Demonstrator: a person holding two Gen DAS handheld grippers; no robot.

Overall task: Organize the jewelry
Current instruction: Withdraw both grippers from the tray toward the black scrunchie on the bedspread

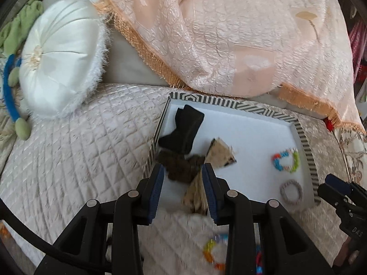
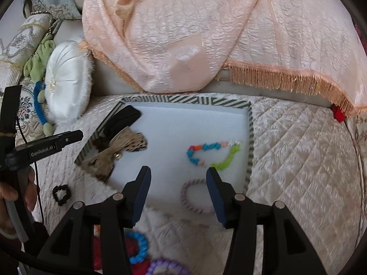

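A white tray with a striped rim (image 1: 305,142) (image 2: 250,123) lies on the quilted bed. In it are a black bow (image 1: 183,128) (image 2: 123,119), a tan and brown bow (image 1: 195,167) (image 2: 114,151), a multicolour bead bracelet (image 1: 286,160) (image 2: 213,153) and a pink twisted hair tie (image 1: 291,191) (image 2: 192,197). My left gripper (image 1: 183,174) is open, its jaws on either side of the brown bow at the tray's near left corner. My right gripper (image 2: 179,178) is open and empty, just above the pink hair tie.
Loose on the quilt near me are a multicolour bracelet (image 1: 213,252), a black scrunchie (image 2: 60,193), a blue bead ring (image 2: 137,247) and a purple one (image 2: 160,267). A white round cushion (image 1: 62,64) sits at left. A peach fringed cloth (image 1: 229,34) lies behind the tray.
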